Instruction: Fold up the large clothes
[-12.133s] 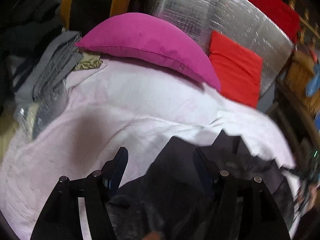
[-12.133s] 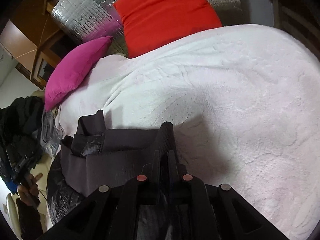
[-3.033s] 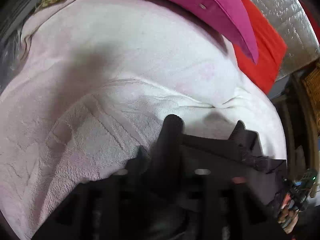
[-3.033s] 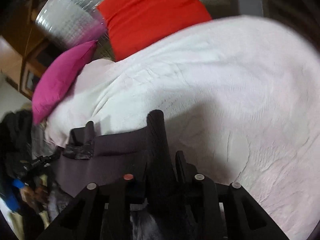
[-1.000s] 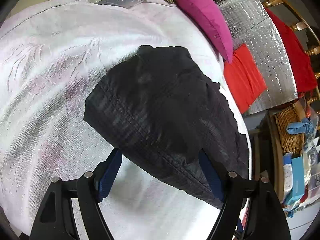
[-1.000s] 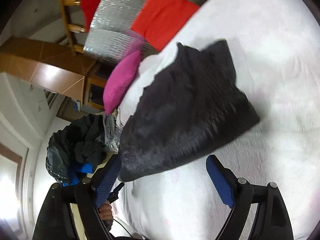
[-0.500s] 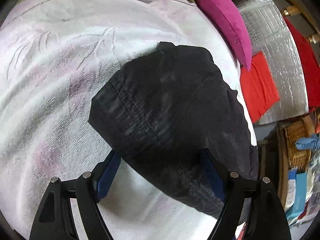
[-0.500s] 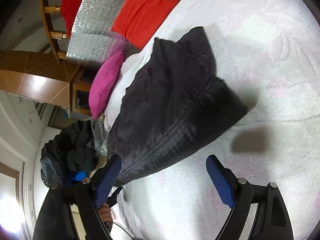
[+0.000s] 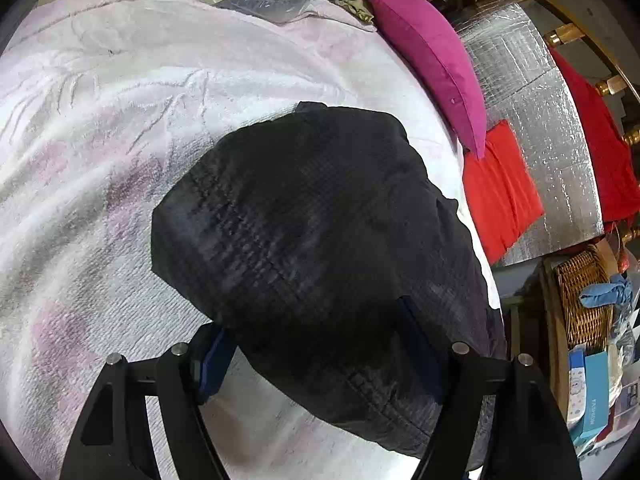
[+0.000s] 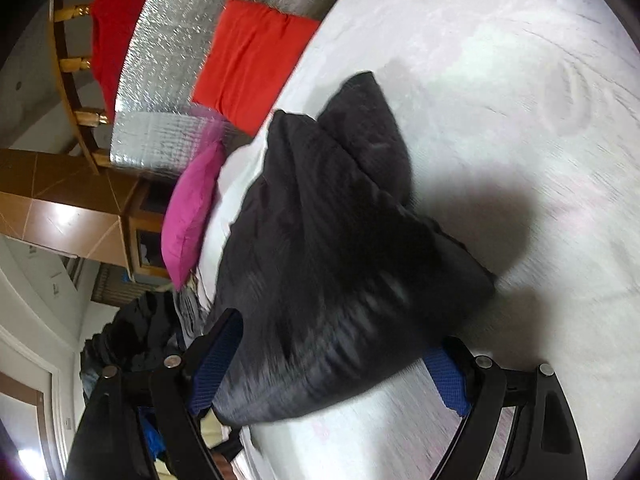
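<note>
My left gripper (image 9: 316,344) and right gripper (image 10: 332,352) both stand wide apart, the left's jaws just narrowing, straddling the folded black garment (image 9: 320,232) without clamping it. It lies on the pale blanket (image 9: 100,120), pink cushion (image 9: 432,48) at one o'clock.

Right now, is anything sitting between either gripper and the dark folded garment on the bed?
Nothing visible. The dark garment lies directly ahead of the left gripper and right gripper, on the pale bedspread.

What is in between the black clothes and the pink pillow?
Only bare blanket: in the left wrist view a pale strip separates the black garment from the pink pillow.
</note>
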